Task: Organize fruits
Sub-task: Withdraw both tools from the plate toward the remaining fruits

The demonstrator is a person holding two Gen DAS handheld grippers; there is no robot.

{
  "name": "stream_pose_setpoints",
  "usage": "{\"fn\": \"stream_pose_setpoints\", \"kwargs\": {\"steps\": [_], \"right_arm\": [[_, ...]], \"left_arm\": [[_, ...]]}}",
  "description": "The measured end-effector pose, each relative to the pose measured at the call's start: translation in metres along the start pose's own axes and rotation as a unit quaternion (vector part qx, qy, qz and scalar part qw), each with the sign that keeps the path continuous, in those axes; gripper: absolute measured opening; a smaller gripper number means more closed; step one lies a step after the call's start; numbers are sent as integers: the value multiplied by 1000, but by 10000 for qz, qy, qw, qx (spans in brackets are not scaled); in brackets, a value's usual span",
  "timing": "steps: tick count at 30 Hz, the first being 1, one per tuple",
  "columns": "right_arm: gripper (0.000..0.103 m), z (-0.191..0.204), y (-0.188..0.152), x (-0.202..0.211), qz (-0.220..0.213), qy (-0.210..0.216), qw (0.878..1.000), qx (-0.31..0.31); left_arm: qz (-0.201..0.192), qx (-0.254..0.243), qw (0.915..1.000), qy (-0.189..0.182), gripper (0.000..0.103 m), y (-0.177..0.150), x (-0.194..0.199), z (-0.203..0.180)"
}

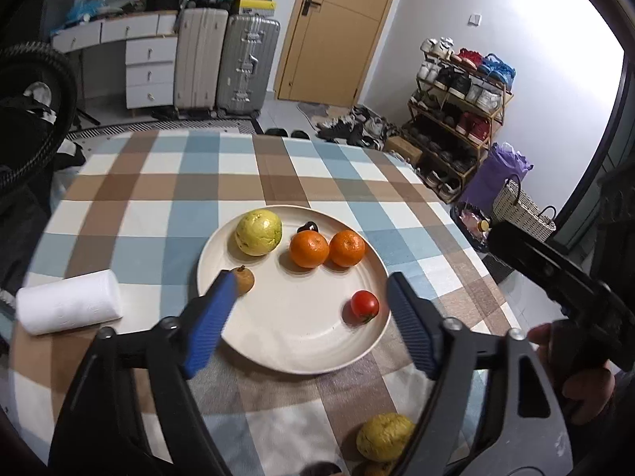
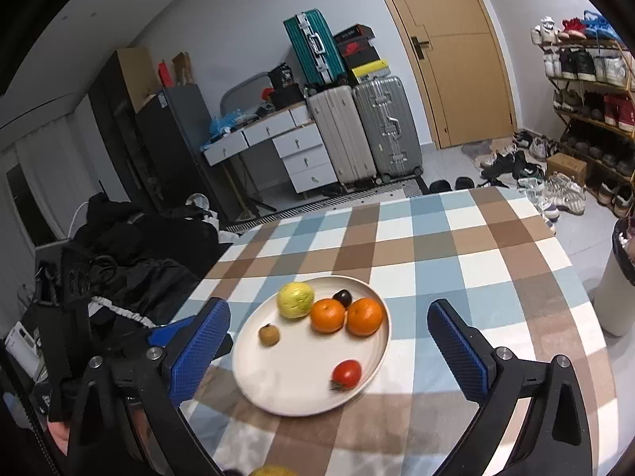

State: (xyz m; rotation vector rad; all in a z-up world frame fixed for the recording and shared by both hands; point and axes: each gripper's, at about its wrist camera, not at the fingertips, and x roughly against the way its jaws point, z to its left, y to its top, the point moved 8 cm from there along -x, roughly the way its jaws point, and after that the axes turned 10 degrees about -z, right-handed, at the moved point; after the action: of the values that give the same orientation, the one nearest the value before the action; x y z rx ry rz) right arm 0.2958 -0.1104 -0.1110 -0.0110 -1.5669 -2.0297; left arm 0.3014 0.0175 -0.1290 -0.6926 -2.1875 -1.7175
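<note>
No text, label or number is clear enough to read

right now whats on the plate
On the plate: a yellow-green fruit, two oranges, a small brown fruit, a tomato, and a dark fruit partly hidden behind the oranges.

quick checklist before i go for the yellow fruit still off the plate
1. Left gripper jaws open, holding nothing: ok.
2. Right gripper jaws open, holding nothing: ok.
3. Yellow fruit on the tablecloth, off the plate: ok, in view low between the left jaws.
4. Free space on the plate: ok, middle is bare.
5. Small fruit beside the yellow one at the bottom edge: cannot tell what it is.
6. Tomato near the rim: ok, inside.
</note>
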Motion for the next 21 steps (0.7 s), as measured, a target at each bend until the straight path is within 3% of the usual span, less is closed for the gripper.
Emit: {"fn": "stream_pose_setpoints", "kwargs": {"steps": [5, 9, 14, 21], "right_arm": [[103, 19, -5, 33, -165, 50, 9996, 207], [103, 33, -17, 55, -204, 100, 9992, 328], [103, 44, -37, 78, -202, 195, 9992, 273], [103, 55, -63, 103, -245, 259, 9986, 393]], "left_arm": [[-112, -82, 9998, 164, 87, -3, 30, -4], [-263, -183, 9991, 295, 102, -12, 53, -7], [-312, -338, 9982, 394, 102, -33, 76, -11], [-267, -179, 9987, 404, 102, -60, 99, -5]]}}
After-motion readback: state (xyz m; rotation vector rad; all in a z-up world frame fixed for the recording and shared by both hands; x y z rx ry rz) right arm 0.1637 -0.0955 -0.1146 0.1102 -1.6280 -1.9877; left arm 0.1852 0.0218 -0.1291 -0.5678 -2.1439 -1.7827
